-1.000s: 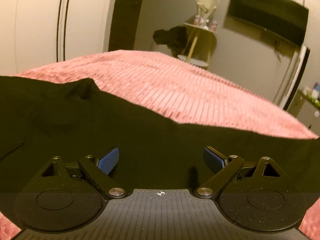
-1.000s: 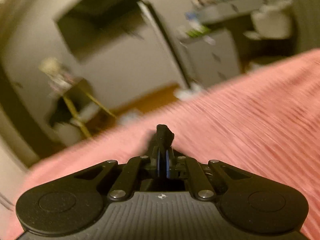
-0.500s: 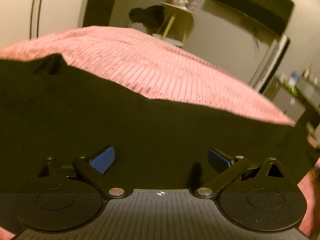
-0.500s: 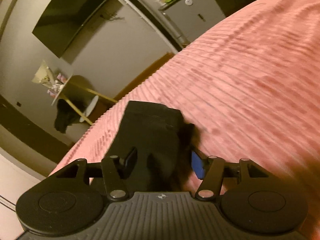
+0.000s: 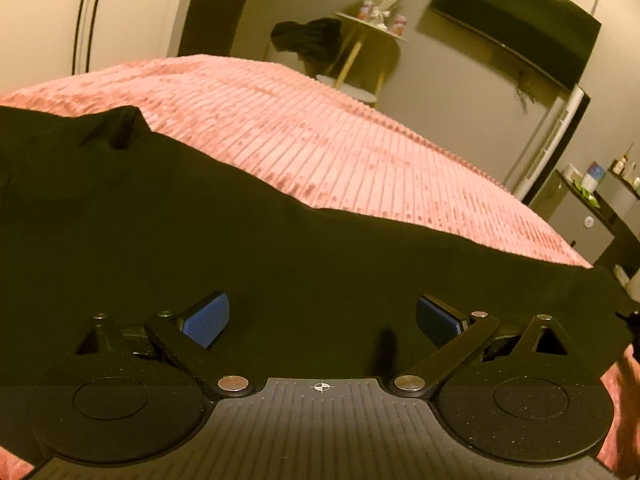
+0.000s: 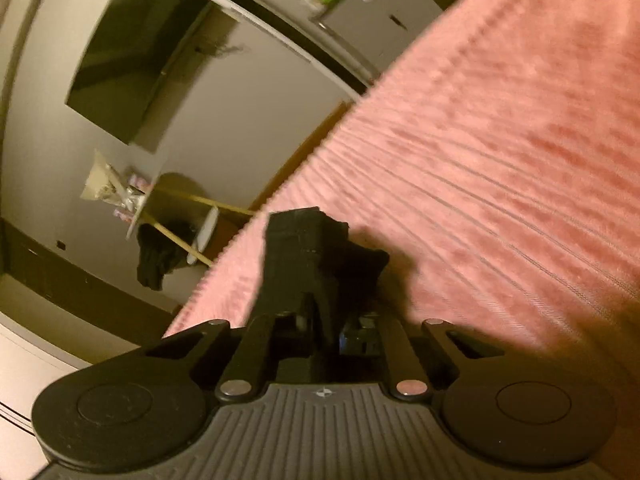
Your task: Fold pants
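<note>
Between the spread blue pads of the left gripper lies nothing but flat black cloth: the pants run straight under it, touching neither pad. Their long axis crosses the left wrist view from left to right, with a raised pucker at the far left and the other end tapering off past the right edge. Beyond the cloth the pink ribbed bedspread stretches away toward a small side table and a dark screen on the wall.

On the right wrist view the right gripper has its jaws drawn close together with a bunched end of the pants standing up between them, so it looks pinched on that end, though blur makes the grip hard to judge. Pink bedspread lies open beyond it.

The right claw, then, is the one already at an end of the pants, and a fold would likely carry that end along the long axis toward the left.
</note>
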The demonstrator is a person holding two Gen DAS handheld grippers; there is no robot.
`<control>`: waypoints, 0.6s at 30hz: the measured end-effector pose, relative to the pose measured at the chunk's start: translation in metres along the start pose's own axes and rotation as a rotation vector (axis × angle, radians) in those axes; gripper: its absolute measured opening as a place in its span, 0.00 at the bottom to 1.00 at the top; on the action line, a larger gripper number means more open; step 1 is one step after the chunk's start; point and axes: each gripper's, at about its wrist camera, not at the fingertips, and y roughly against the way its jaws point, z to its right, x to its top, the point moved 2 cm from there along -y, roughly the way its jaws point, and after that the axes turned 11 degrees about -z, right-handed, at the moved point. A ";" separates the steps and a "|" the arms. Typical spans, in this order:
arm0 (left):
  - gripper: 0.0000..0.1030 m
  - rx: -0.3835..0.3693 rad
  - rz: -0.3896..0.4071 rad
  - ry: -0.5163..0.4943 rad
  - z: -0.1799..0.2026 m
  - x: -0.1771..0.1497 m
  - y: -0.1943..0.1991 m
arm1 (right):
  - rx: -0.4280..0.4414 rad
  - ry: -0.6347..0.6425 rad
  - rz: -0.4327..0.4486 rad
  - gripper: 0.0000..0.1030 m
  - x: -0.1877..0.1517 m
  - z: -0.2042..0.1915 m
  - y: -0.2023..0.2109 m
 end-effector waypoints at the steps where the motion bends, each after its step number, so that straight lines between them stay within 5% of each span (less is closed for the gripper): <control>1: 0.99 -0.008 -0.001 0.011 -0.002 0.000 0.000 | 0.017 0.026 0.014 0.08 -0.001 -0.011 0.004; 7: 0.99 -0.034 0.008 0.077 -0.010 0.003 0.005 | 0.120 0.401 0.069 0.08 -0.065 -0.124 0.025; 11: 0.99 -0.045 0.022 0.107 -0.015 0.003 0.012 | 0.179 0.672 -0.071 0.09 -0.155 -0.169 0.010; 13: 0.99 -0.056 0.026 0.120 -0.018 0.003 0.015 | 0.141 0.779 -0.215 0.19 -0.201 -0.171 -0.008; 16: 0.99 -0.073 0.025 0.131 -0.020 0.004 0.018 | 0.038 0.983 -0.475 0.50 -0.249 -0.170 -0.031; 18: 0.99 -0.089 0.022 0.132 -0.021 0.004 0.019 | 0.063 1.034 -0.493 0.63 -0.249 -0.171 -0.025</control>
